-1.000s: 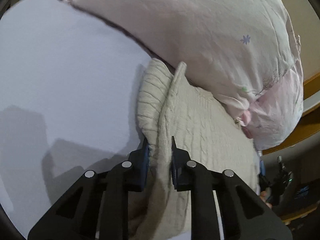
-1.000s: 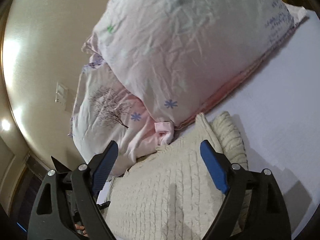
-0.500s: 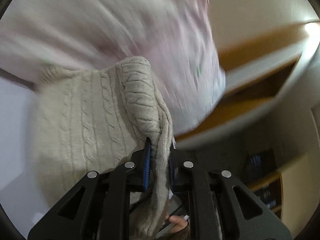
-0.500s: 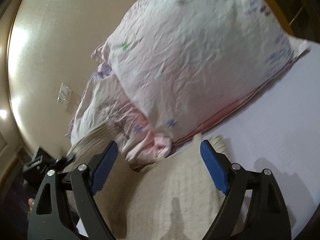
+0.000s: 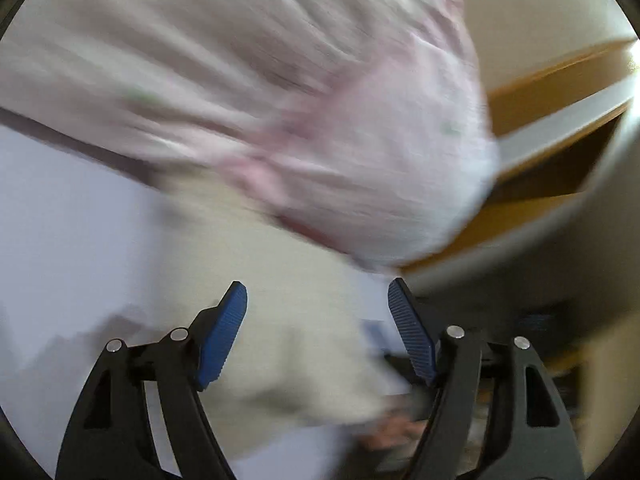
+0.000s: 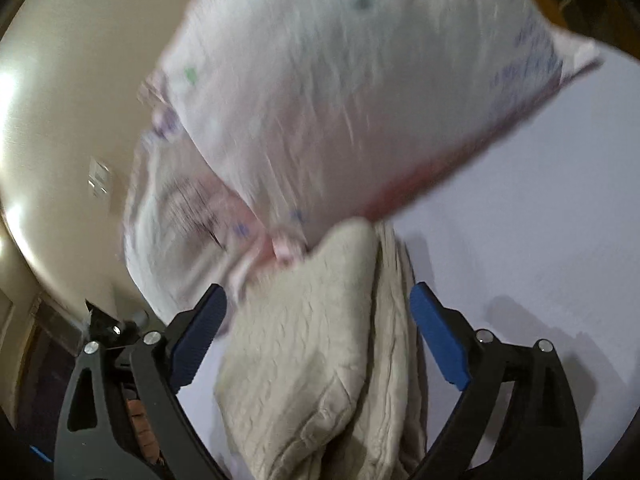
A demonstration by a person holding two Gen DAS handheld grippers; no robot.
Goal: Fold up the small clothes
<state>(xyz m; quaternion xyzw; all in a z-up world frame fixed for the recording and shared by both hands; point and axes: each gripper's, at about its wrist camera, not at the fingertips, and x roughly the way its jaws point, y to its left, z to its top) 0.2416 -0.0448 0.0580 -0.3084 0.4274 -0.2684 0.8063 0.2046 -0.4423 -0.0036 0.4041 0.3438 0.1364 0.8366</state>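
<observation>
A cream cable-knit sweater (image 6: pixel 320 344) lies folded over itself on the white bed sheet (image 6: pixel 520 240), its far end against the pillows. It shows blurred in the left wrist view (image 5: pixel 288 320). My left gripper (image 5: pixel 318 292) is open and empty just above the sweater. My right gripper (image 6: pixel 318 300) is open and empty, its jaws standing wide to either side of the folded sweater.
A pink-and-white printed pillow (image 6: pixel 360 100) lies on top of a second pillow (image 6: pixel 180 216) just beyond the sweater; the pillows show blurred in the left wrist view (image 5: pixel 320 120). A cream wall (image 6: pixel 60 100) lies left. A wooden bed frame (image 5: pixel 560 120) is at the right.
My left gripper carried the sweater's edge over, then opened and let it go. The sweater now lies folded double. The right gripper stayed open and shifted slightly.
</observation>
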